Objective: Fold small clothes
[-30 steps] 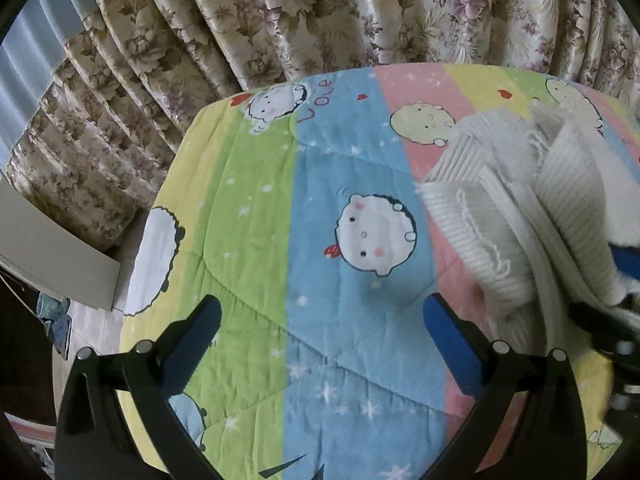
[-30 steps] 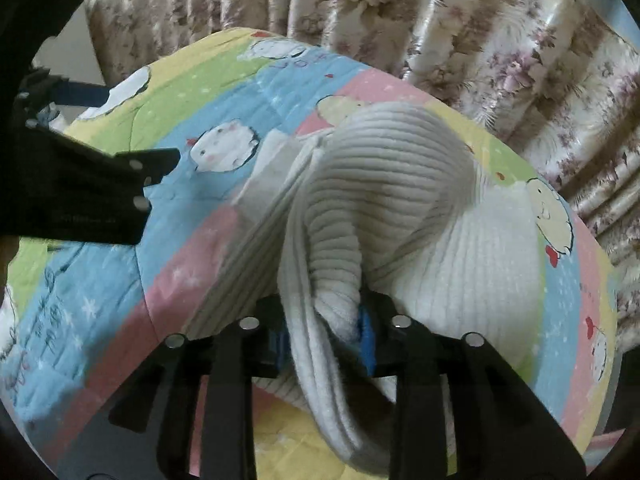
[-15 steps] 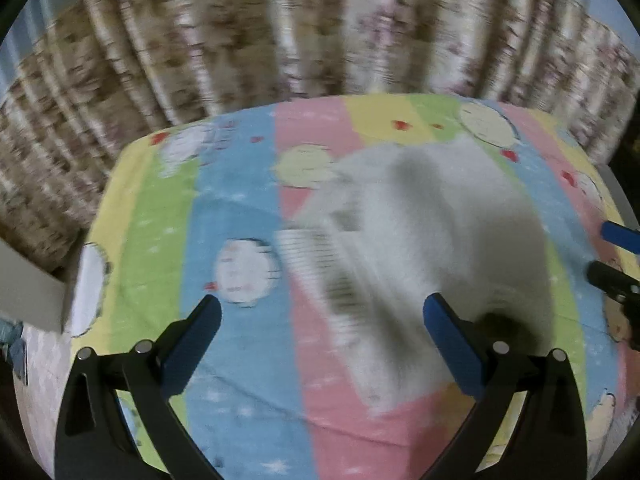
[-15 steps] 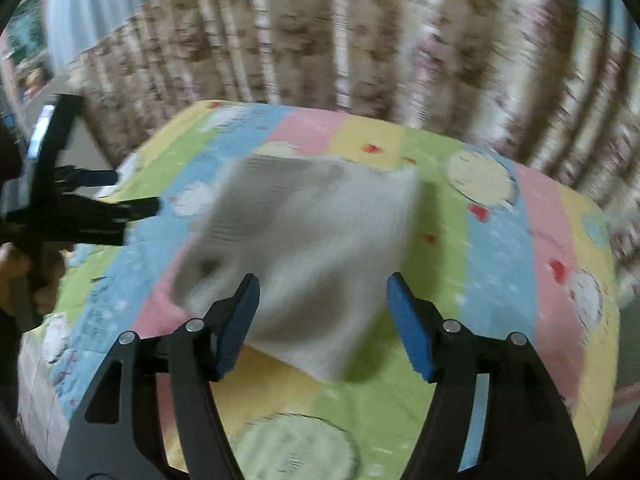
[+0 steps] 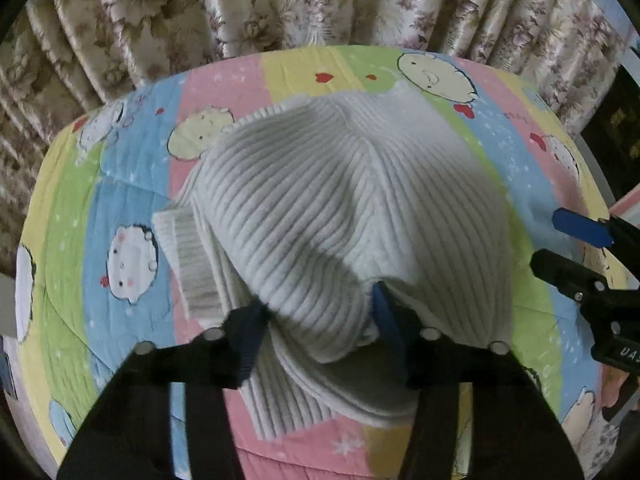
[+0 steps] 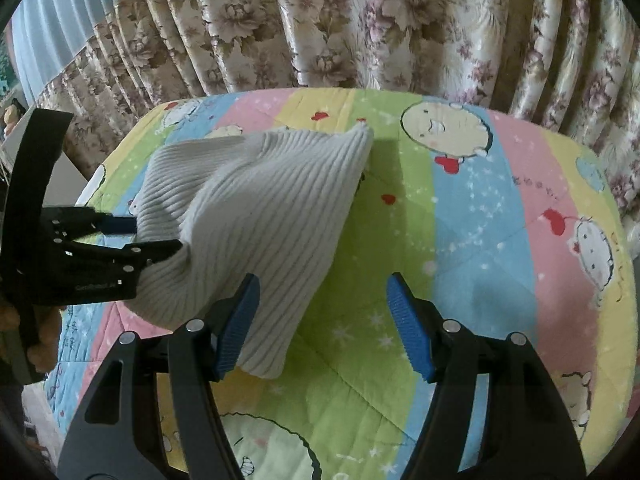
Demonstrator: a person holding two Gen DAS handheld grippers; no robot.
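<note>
Left wrist view has the left tool (image 5: pixel 320 316) closing on a bunched fold of the white ribbed sweater (image 5: pixel 340 208), with the knit squeezed between its blue pads. That sweater sits in a heap on the striped cartoon quilt (image 5: pixel 132 184), lifted a bit at the pinched end. Over in the right wrist view, the right tool (image 6: pixel 322 326) is spread open with nothing between its pads, just beside the sweater's edge. Floral curtains (image 6: pixel 360 32) hang behind.

Both wrist cameras are looking steeply down, close over the striped cartoon-print quilt (image 5: pixel 132 184), facing floral curtains (image 6: pixel 360 24) at twelve o'clock; both are sharing the white ribbed knit garment (image 5: pixel 320 220) (image 6: pixel 264 216).
</note>
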